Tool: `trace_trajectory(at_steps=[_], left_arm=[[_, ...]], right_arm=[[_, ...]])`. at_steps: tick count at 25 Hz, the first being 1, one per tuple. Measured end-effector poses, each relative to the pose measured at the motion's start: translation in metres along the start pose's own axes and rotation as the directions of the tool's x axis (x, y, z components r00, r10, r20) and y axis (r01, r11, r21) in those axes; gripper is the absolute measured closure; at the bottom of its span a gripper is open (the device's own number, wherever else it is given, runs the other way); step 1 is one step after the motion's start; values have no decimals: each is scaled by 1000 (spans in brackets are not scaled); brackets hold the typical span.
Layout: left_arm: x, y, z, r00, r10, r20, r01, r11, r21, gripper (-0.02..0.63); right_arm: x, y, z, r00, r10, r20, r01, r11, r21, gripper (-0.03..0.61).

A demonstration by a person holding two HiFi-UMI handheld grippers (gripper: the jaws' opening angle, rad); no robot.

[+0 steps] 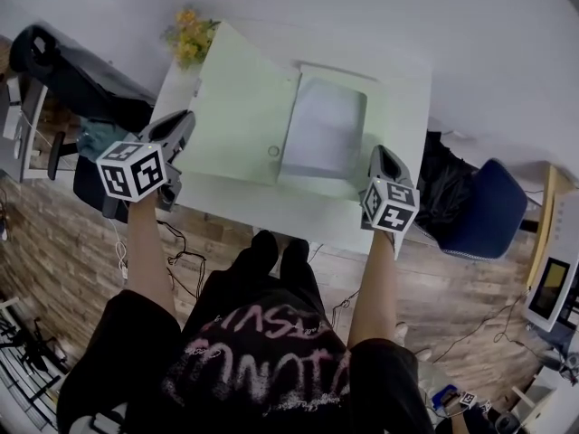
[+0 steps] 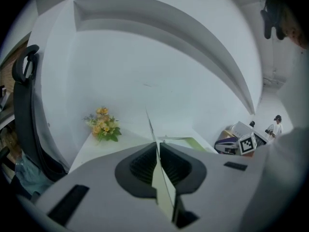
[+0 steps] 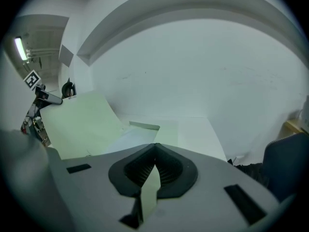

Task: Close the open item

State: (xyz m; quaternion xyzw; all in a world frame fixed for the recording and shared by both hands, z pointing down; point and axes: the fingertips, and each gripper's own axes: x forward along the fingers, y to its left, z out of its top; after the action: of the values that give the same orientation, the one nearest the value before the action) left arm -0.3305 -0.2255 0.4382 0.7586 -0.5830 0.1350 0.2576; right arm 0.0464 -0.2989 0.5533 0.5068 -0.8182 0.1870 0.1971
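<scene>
A pale green folder (image 1: 242, 120) lies open on the white table (image 1: 405, 98), with white sheets (image 1: 324, 129) in its right half. Its left cover is tilted up off the table. My left gripper (image 1: 184, 129) is shut on that cover's left edge; in the left gripper view the thin cover (image 2: 163, 187) runs edge-on between the pads of the left gripper (image 2: 158, 151). My right gripper (image 1: 384, 158) is at the folder's right edge. In the right gripper view the right gripper (image 3: 154, 166) is shut on a pale green flap (image 3: 150, 190).
A bunch of yellow flowers (image 1: 188, 36) stands at the table's far left corner. A black chair (image 1: 72, 75) is left of the table; a blue chair (image 1: 488, 211) and dark cloth (image 1: 443, 183) are to its right. The person's legs reach under the near edge.
</scene>
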Motion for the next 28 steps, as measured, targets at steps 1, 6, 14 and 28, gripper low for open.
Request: trace_trajectory(at_steps=[1, 6, 14, 28], left_arm=[[1, -8, 4, 1000, -13, 3, 13, 1000, 10, 591], [10, -48, 19, 996, -92, 13, 91, 994, 58, 586], [30, -103, 31, 988, -156, -14, 157, 976, 152, 580], [57, -195, 24, 983, -162, -85, 180, 937, 299, 548]], right_arm=[[-1, -1, -1, 1000, 0, 0, 0, 1000, 3, 568], [-4, -7, -5, 1000, 0, 3, 0, 1000, 15, 568], [-10, -22, -16, 1000, -15, -3, 15, 999, 35, 568], [-13, -26, -33, 1000, 1, -10, 0, 998, 59, 569]])
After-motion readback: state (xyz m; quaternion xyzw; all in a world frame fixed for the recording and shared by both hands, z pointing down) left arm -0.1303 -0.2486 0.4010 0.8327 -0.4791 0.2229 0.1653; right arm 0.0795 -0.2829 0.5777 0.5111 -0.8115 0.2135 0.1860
